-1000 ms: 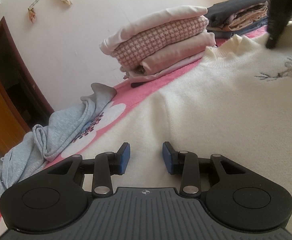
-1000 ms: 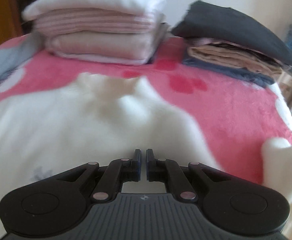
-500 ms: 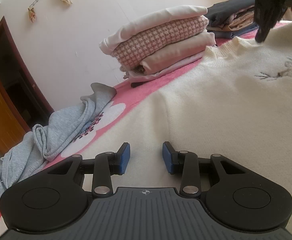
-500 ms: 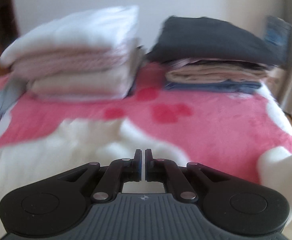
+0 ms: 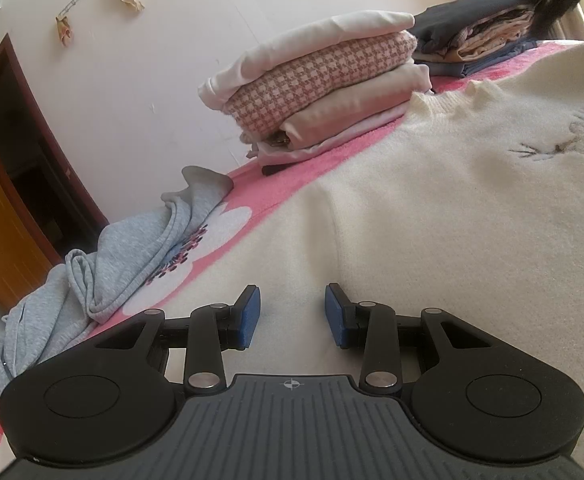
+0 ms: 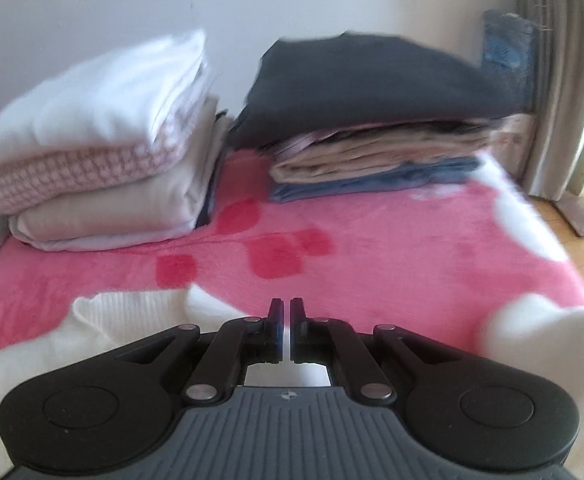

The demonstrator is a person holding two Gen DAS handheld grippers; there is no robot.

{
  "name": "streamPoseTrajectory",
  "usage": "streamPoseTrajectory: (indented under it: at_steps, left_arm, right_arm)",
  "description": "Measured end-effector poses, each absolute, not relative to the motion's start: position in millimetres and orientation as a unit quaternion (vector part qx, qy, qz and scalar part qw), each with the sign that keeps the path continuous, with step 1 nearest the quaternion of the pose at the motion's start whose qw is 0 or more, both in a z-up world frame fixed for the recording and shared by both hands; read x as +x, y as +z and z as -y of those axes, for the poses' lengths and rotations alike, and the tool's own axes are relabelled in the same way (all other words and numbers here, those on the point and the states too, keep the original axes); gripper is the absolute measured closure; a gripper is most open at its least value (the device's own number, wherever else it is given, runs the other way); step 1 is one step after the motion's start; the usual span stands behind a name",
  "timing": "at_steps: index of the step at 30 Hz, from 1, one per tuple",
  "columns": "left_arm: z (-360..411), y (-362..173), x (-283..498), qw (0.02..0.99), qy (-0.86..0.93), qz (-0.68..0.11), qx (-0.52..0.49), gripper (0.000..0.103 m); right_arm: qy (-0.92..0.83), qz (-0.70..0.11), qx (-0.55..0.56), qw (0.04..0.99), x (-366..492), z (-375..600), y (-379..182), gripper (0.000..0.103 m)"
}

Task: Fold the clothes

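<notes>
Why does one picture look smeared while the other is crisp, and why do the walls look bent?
Left wrist view: sharp, the cream sweater and its embroidery crisp, though the door frame bows from the fisheye lens. Right wrist view: motion blur smears the folded stacks and pink blanket; bright daylight washes out the right edge; dark corners are the lens rim.

A bed under a pink flowered blanket [image 6: 392,248] carries a cream sweater [image 5: 452,220] at centre, a crumpled grey garment [image 5: 103,268] lower left, and two folded stacks, pale [image 6: 103,152] and dark-topped [image 6: 372,120], along the top.
</notes>
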State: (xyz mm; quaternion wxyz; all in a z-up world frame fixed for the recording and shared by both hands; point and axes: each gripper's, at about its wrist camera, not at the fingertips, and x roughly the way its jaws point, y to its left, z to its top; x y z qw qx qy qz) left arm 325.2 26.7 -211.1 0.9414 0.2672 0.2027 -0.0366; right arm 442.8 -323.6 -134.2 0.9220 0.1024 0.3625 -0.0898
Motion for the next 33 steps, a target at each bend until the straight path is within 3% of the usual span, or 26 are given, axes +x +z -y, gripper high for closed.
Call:
streamPoseTrajectory:
  at_steps: [7, 17, 21, 25, 31, 33]
  left_arm:
    - [-24, -202, 326, 0.935, -0.041, -0.21, 0.283, 0.068]
    - [-8, -123, 275, 0.939, -0.111, -0.225, 0.235, 0.05]
    - [18, -114, 246, 0.928, -0.183, -0.262, 0.189, 0.05]
    - [46, -134, 228, 0.919, -0.214, -0.287, 0.166, 0.05]
    - [63, -167, 222, 0.914, -0.205, -0.312, 0.16, 0.05]
    - [63, -172, 220, 0.916, -0.203, -0.309, 0.158, 0.049]
  right_arm:
    - [-0.092, -0.366, 0.142, 0.915, 326, 362, -82, 0.102]
    - [-0.086, -0.402, 0.192, 0.891, 209, 370, -95, 0.101]
    - [-0.103, -0.391, 0.232, 0.885, 200, 384, -100, 0.099]
    - [-0.115, -0.364, 0.269, 0.884, 202, 404, -96, 0.074]
    - [-0.118, -0.358, 0.273, 0.885, 242, 420, -91, 0.055]
    - [-0.149, -0.349, 0.251, 0.891, 254, 427, -92, 0.052]
